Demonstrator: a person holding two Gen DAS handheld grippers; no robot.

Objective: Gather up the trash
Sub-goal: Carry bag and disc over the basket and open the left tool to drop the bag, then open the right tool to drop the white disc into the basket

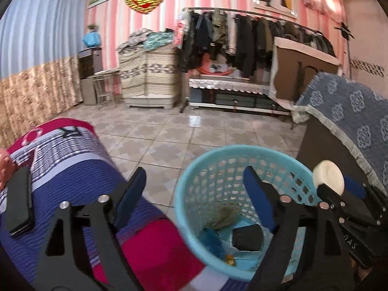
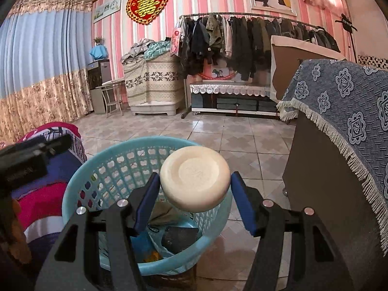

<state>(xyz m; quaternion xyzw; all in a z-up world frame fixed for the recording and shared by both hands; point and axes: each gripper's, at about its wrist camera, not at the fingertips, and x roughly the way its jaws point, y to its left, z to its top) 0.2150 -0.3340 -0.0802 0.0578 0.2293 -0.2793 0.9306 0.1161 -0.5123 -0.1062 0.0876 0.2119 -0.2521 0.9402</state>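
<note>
Right hand-held gripper squeezes a round soap over the blue basket on the tiled floor. Left hand-held gripper hangs open and empty above the basket, beside a striped blanket.

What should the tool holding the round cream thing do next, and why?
Probably open the right tool and let go. It grips the round cream-coloured disc between its blue pads, right above the open mouth of the light blue plastic lattice basket, which already has trash in the bottom. The left tool stands open and empty beside it, so nothing seems to block the drop.
</note>
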